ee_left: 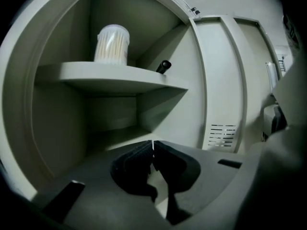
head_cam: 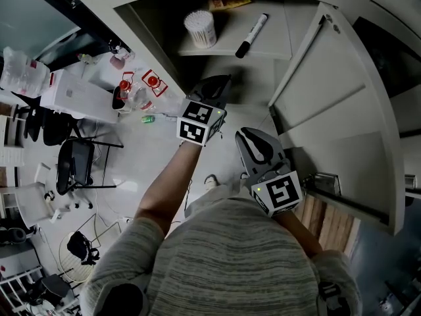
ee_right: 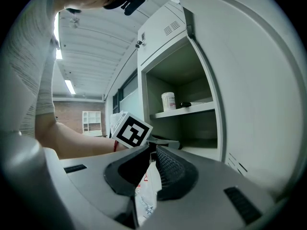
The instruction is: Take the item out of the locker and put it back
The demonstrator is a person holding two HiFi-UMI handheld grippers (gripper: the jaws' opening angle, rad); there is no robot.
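The locker [head_cam: 164,51] stands open. Its shelf [ee_left: 115,75] carries a tub of cotton swabs [head_cam: 200,29] [ee_left: 112,44], a black marker [head_cam: 251,35] [ee_left: 163,66] and an orange packet [head_cam: 229,3] at the back. My left gripper [head_cam: 214,89] [ee_left: 153,150] is shut with nothing between its jaws, pointing into the compartment under the shelf. My right gripper [head_cam: 258,145] [ee_right: 152,159] waits outside the locker, shut on a thin white packet [ee_right: 147,195] with red print that hangs down between its pads. The left gripper's marker cube [ee_right: 131,131] shows ahead of it.
The locker door [head_cam: 329,78] [ee_left: 225,80] is swung open to the right, close beside my right gripper. To the left and below are a white table [head_cam: 72,97] with red-capped bottles [head_cam: 135,87] and a black office chair [head_cam: 75,166].
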